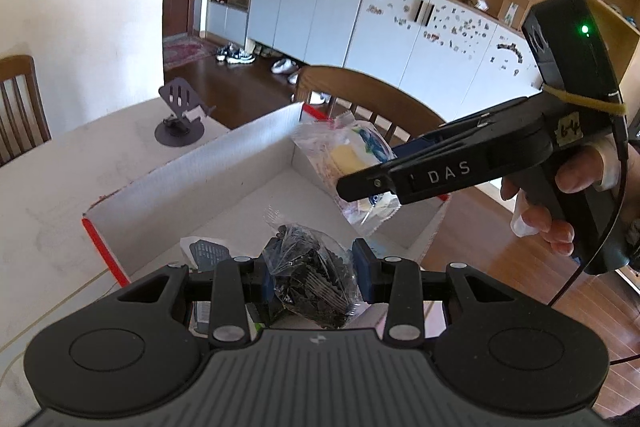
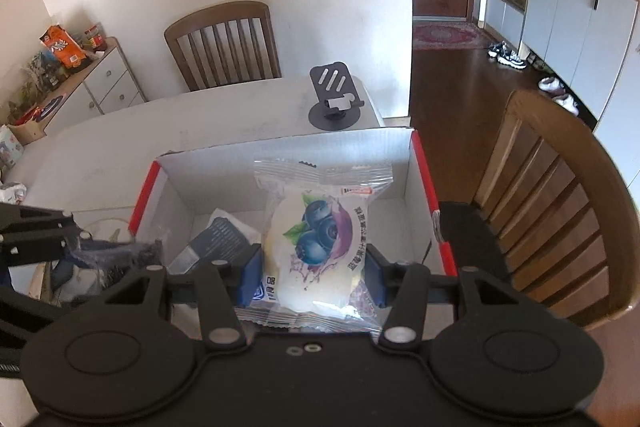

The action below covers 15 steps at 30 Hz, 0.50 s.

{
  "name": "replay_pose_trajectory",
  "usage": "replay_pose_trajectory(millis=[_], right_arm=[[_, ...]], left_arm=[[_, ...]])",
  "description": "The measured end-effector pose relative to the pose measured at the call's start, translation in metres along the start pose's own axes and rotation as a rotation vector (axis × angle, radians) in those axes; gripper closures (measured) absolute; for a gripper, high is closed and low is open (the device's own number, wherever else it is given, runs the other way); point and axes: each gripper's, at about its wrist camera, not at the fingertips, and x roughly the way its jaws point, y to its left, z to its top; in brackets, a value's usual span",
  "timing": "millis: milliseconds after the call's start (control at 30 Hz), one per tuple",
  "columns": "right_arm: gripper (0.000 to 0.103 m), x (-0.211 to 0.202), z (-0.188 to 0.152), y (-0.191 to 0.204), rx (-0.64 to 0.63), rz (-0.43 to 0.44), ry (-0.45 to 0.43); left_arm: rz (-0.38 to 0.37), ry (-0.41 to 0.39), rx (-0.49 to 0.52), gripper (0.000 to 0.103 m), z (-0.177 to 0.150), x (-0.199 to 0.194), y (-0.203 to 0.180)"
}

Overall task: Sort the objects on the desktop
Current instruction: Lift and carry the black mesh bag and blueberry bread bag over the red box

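The left gripper grips a clear bag of dark pieces, its blue pads pressed on both sides, over the near end of the box. The right gripper is clamped on a blueberry snack packet, held over the open white box with red edges. A dark packet lies on the box floor. The box sits on the table, near a phone stand.

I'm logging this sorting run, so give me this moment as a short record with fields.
left hand-held gripper: shut on clear bag of dark pieces
right hand-held gripper: shut on blueberry snack packet
box: open, white inside, red edges, on table
in box: dark-labelled packet
beyond box: phone stand
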Motion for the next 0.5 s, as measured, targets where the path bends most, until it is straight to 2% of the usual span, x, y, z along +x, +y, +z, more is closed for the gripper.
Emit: replay_pose_trajectory(millis=[300,500], right_arm=[[0.052,0.047,0.009,-0.002,-0.049,-0.017,0.064],[0.052,0.074,0.011,-0.010,-0.022,-0.027,0.115]], left_arm=[[-0.001,0.056,0.014,0.066,0.001,0.034,0.015],[-0.002,0.094,0.010,0.066,0.005,0.052,0.022]])
